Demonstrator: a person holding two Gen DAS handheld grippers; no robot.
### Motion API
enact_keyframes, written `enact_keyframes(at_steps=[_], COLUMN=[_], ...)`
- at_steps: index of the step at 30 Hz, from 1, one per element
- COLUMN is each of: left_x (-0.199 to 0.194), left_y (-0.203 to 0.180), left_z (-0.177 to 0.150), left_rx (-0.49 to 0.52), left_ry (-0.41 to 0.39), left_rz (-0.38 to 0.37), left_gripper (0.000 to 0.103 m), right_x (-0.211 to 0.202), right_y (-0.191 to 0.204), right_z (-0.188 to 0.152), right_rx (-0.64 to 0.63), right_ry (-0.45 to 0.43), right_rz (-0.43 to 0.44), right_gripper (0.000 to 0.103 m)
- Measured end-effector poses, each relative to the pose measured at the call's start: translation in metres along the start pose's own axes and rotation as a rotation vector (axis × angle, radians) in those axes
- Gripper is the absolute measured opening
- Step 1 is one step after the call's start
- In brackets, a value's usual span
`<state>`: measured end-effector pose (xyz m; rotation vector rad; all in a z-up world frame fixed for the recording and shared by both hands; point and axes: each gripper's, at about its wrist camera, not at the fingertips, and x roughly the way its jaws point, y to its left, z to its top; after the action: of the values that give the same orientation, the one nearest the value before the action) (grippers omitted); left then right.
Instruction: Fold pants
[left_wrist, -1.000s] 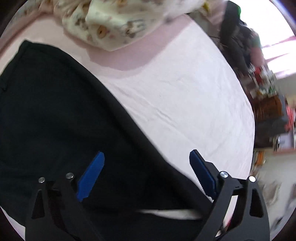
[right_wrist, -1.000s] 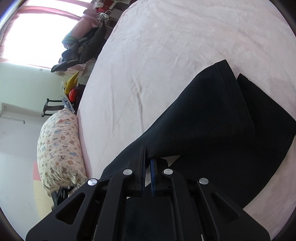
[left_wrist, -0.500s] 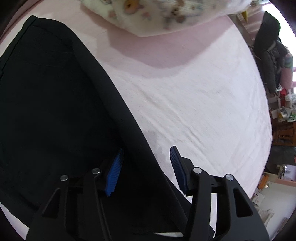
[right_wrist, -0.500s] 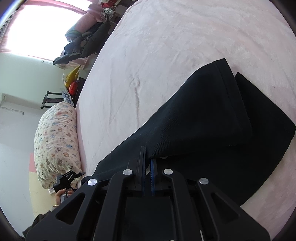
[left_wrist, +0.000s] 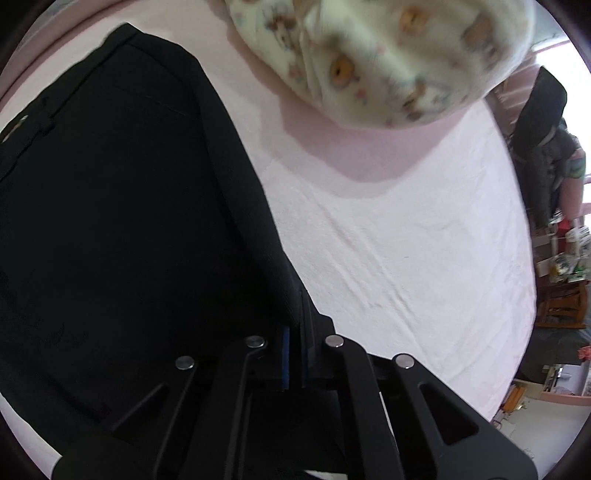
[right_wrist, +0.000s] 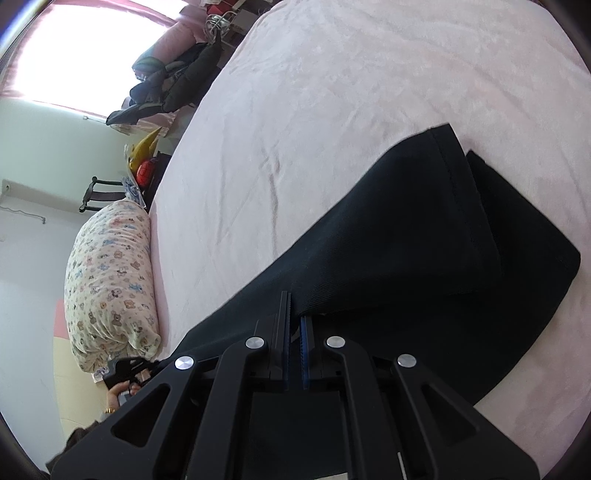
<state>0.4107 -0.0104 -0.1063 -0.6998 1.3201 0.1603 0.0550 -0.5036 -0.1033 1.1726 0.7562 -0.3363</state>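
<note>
Black pants (left_wrist: 110, 221) lie on a pink bed sheet (left_wrist: 406, 258). In the left wrist view the waistband end is at the upper left, and my left gripper (left_wrist: 293, 332) is shut on the pants' right-hand edge near the bottom centre. In the right wrist view the pants (right_wrist: 424, 258) run from the bottom centre to the leg hems at the right, one leg laid over the other. My right gripper (right_wrist: 294, 317) is shut on the edge of the upper leg and holds it slightly raised.
A bear-print pillow (left_wrist: 388, 55) lies at the head of the bed, close beyond the left gripper; it shows in the right wrist view (right_wrist: 110, 288) too. Dark clothes (right_wrist: 173, 81) and clutter stand past the bed's far edge by the window.
My left gripper moved forward along the pants' edge toward the pillow and closed from wide open onto the edge. My right gripper stayed shut on the leg, barely moving.
</note>
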Motion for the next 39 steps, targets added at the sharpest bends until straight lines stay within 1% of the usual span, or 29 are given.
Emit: enact_keyframes(at_steps=[3,6,10,12,14,15,17,18,19,20,24,26,29,31,32,34,35,36,37,38,39], left_x=[-0.022,-0.043,-0.069,-0.085,-0.108,-0.117,-0.121,-0.123,-0.121,-0.129,-0.125,-0.128,-0.135,-0.135,-0.132,-0.122,-0.111,-0.106,-0.101,-0.096,-0.093], left_y=[0.015,0.033,0.043,0.047,0.057,0.061,0.074,0.082,0.094,0.114,0.147,0.163,0.178,0.186,0.197,0.21,0.221,0.224,0.226,0.226,0.225], left_z=[-0.012,-0.024,-0.041,-0.056,-0.066,-0.078,-0.096,-0.106,-0.117,-0.127,-0.163,-0.178,-0.192,-0.199,-0.202,-0.204,-0.205,-0.205,-0.205,-0.205,-0.204], left_rx=[0.022,0.001,0.024,0.051,0.06,0.06,0.051,0.042,0.022,0.008,-0.054,-0.093,-0.097,-0.108,-0.145,-0.187,-0.209,-0.218,-0.223,-0.218,-0.202], left_ry=[-0.047,-0.063,-0.103,-0.141,-0.171,-0.178,-0.175,-0.169,-0.153,-0.14,-0.113,-0.11,-0.114,-0.114,-0.099,-0.065,-0.044,-0.035,-0.032,-0.031,-0.03], left_rz=[-0.059,-0.123,-0.166,-0.186,-0.203,-0.203,-0.192,-0.184,-0.17,-0.159,-0.104,-0.081,-0.039,-0.003,0.014,0.056,0.079,0.089,0.1,0.114,0.135], left_gripper=[0.003,0.003,0.003,0.003,0.003,0.003,0.003,0.003,0.003,0.003,0.003,0.003,0.003,0.004,0.004,0.004,0.005,0.006,0.007,0.008,0.012], right_x=[0.0,0.002,-0.005,-0.016,-0.024,-0.027,-0.028,-0.027,-0.026,-0.025,-0.027,-0.033,-0.039,-0.032,-0.028,-0.021,-0.021,-0.024,-0.029,-0.034,-0.044], right_y=[0.0,0.005,0.023,0.032,0.033,0.028,0.012,-0.001,-0.015,-0.029,-0.059,-0.065,-0.066,-0.077,-0.082,-0.093,-0.098,-0.101,-0.103,-0.105,-0.109], right_z=[0.012,0.028,0.048,0.051,0.046,0.041,0.03,0.023,0.015,0.007,-0.018,-0.026,-0.033,-0.04,-0.042,-0.047,-0.048,-0.048,-0.047,-0.046,-0.043], right_rx=[0.012,0.012,-0.027,-0.059,-0.092,-0.102,-0.09,-0.064,-0.033,-0.003,0.059,0.076,0.06,0.077,0.093,0.099,0.124,0.142,0.159,0.174,0.197], right_ry=[-0.003,-0.007,-0.03,-0.053,-0.054,-0.041,-0.009,0.017,0.041,0.065,0.111,0.109,0.096,0.137,0.158,0.2,0.221,0.223,0.224,0.217,0.186], right_rz=[0.007,0.008,0.015,0.033,0.021,-0.001,-0.047,-0.077,-0.104,-0.127,-0.172,-0.162,-0.169,-0.218,-0.228,-0.253,-0.241,-0.224,-0.205,-0.197,-0.193], right_gripper=[0.004,0.004,0.004,0.004,0.004,0.004,0.004,0.004,0.004,0.004,0.004,0.004,0.004,0.004,0.004,0.004,0.004,0.004,0.006,0.019,0.027])
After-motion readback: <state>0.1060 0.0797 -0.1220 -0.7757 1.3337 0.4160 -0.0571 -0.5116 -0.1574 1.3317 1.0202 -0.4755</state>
